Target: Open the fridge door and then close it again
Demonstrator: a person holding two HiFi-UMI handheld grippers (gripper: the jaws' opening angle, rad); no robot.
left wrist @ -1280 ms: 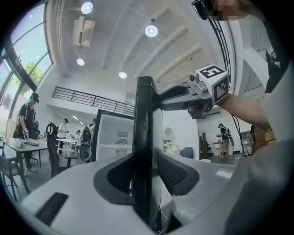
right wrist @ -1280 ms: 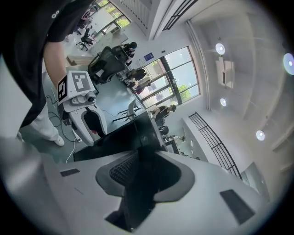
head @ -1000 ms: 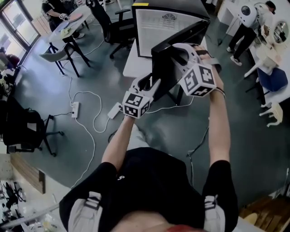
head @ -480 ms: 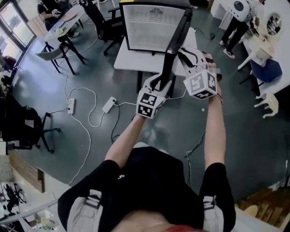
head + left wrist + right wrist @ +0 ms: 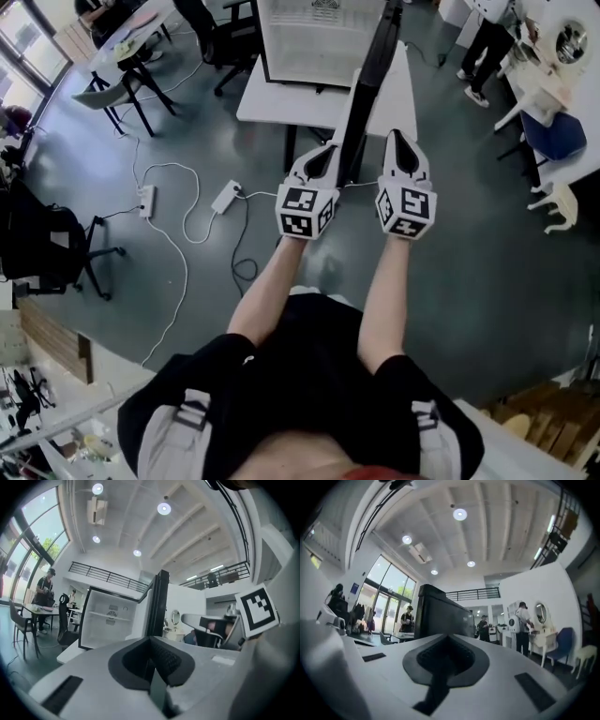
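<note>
1. Half done — the fridge (image 5: pixel 314 37) on the far table (image 5: pixel 281 103) has its door (image 5: pixel 370 84) standing open.
2. Left gripper (image 5: pixel 328 150) and right gripper (image 5: pixel 397 141) flank the door's near edge — jaws just closed together, empty.
3. Shutting it remains.

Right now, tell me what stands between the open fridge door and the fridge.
Nothing visible between fridge door and fridge. Only the left claw, just closed on nothing, sits on that side by the door's free edge; the right claw, also just closed empty, is outside.
</note>
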